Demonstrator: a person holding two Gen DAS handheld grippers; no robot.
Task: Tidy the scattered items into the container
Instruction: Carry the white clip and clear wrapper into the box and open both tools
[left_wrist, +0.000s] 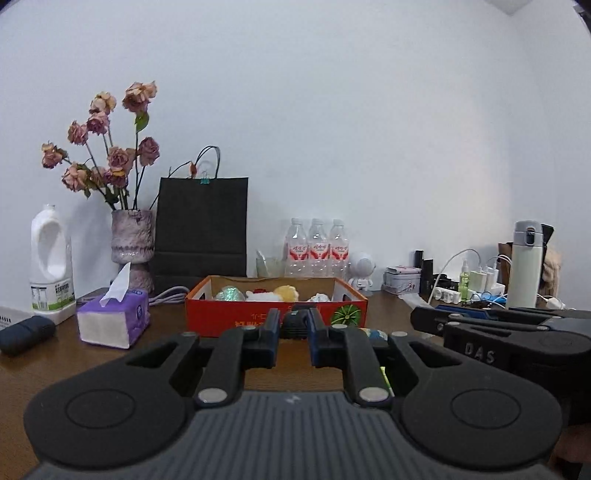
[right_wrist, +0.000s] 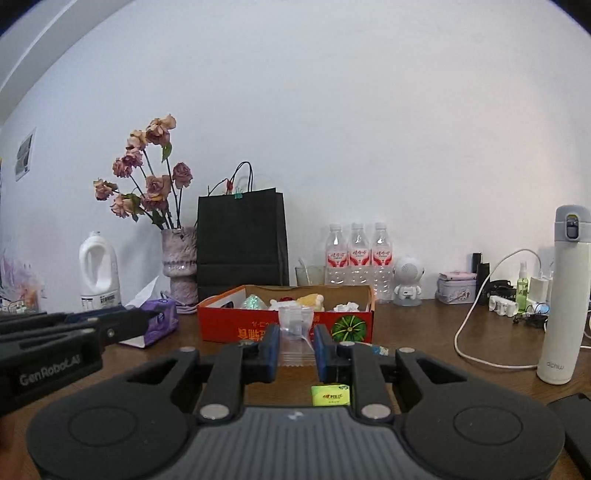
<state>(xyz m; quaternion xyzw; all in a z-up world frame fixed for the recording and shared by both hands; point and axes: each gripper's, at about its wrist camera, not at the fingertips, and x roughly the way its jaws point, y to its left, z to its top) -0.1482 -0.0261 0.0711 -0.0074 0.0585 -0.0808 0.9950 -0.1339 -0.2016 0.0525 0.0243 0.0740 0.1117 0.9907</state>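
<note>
- Left gripper level, pointing at the red cardboard box; fingers narrow, pinching a small dark ribbed object between the pads
- Right gripper also level, aimed at the same box; fingers narrow, clamped on a clear plastic packet that stands up between them
- Box sits mid-table on the brown wooden table, open top, already holding a shiny green item, a white-and-red one, a yellow one and crumpled white paper
- Small yellow-green packet lies on the table under the right gripper, outside the box
- Behind the box: black paper bag, vase of dried roses, three water bottles
- Purple tissue pack left of the box; white thermos far right
</note>
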